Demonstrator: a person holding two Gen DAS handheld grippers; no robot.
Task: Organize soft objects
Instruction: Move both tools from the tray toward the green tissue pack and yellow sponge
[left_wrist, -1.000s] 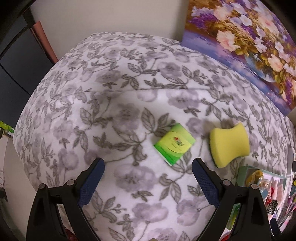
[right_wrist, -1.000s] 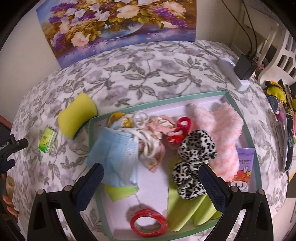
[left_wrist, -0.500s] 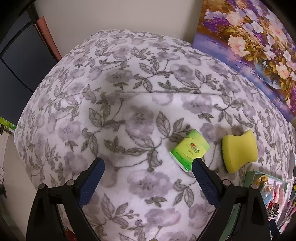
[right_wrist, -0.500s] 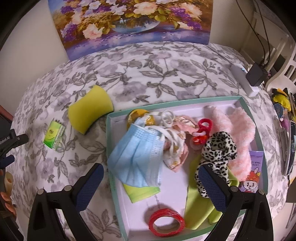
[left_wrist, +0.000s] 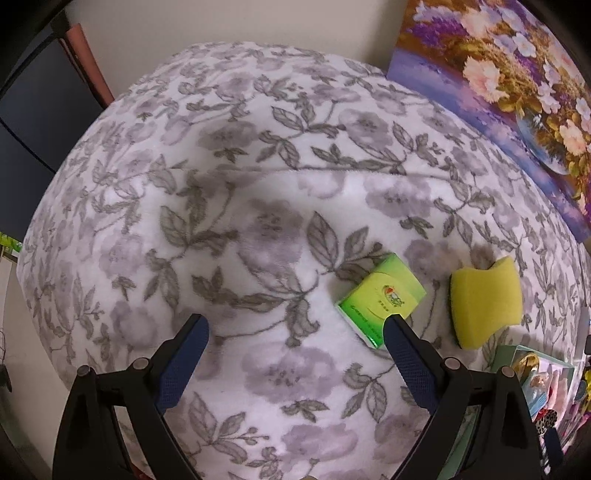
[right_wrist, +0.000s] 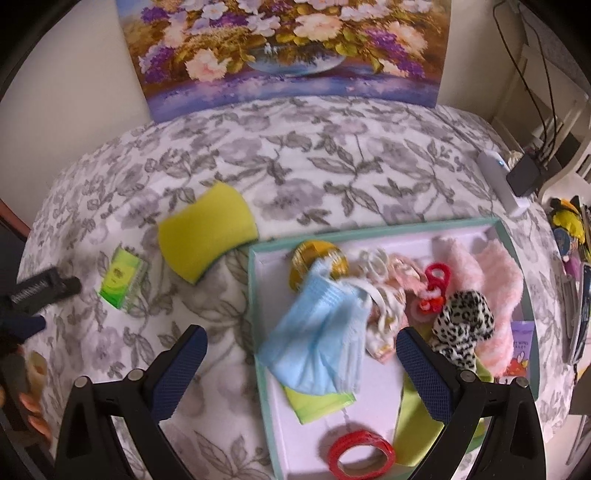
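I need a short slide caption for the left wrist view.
Open left gripper above floral blanket, near green tissue pack and yellow sponge.

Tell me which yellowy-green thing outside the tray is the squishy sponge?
The yellow sponge, curved with a dark underside, lying right beside the tray. The green tissue pack is boxy, printed, and lies farther from the tray.

Left claw (left_wrist: 293, 325) and right claw (right_wrist: 301, 338) both gape wide, holding nothing.
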